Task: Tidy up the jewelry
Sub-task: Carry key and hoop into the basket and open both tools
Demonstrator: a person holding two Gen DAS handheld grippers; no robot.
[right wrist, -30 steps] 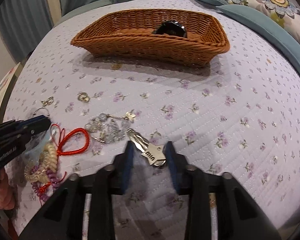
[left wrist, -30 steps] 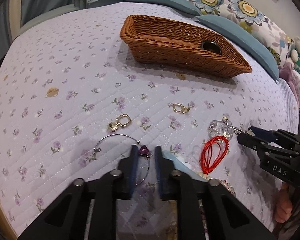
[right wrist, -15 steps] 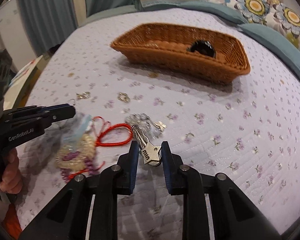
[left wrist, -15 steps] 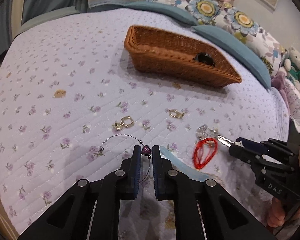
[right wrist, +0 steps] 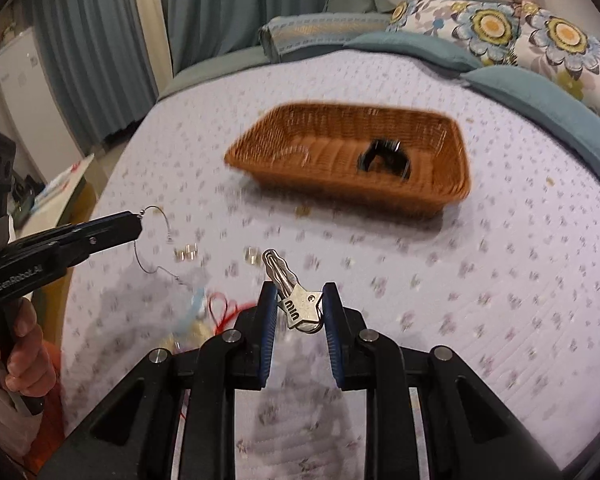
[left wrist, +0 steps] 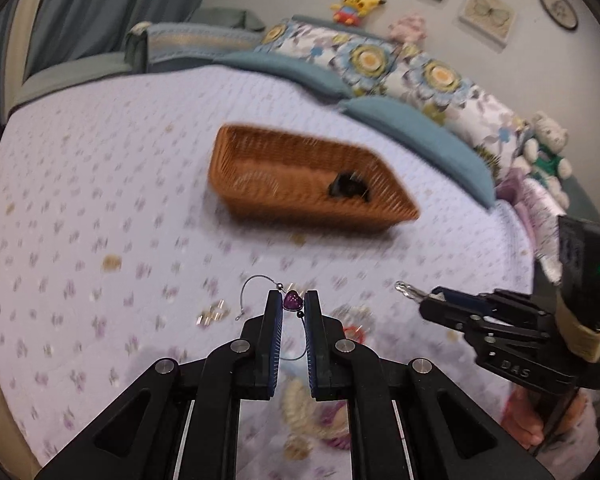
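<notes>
Both grippers have gone up off the bed since a second ago. Left gripper [left wrist: 293, 303] pinches the thin wire bracelet [right wrist: 153, 240] by its purple heart [left wrist: 292, 301] — it dangles above the bedspread [left wrist: 100, 184]. Right gripper [right wrist: 299, 305] is clamped on a silver hair clip [right wrist: 296, 297]. Both are held short of the basket [right wrist: 352, 162] in the bed's middle.

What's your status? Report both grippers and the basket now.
Left gripper shut on wire bangle, lifted. Right gripper shut on silver hair clip, lifted. Wicker basket ahead, one dark item inside. Path looks open.
</notes>
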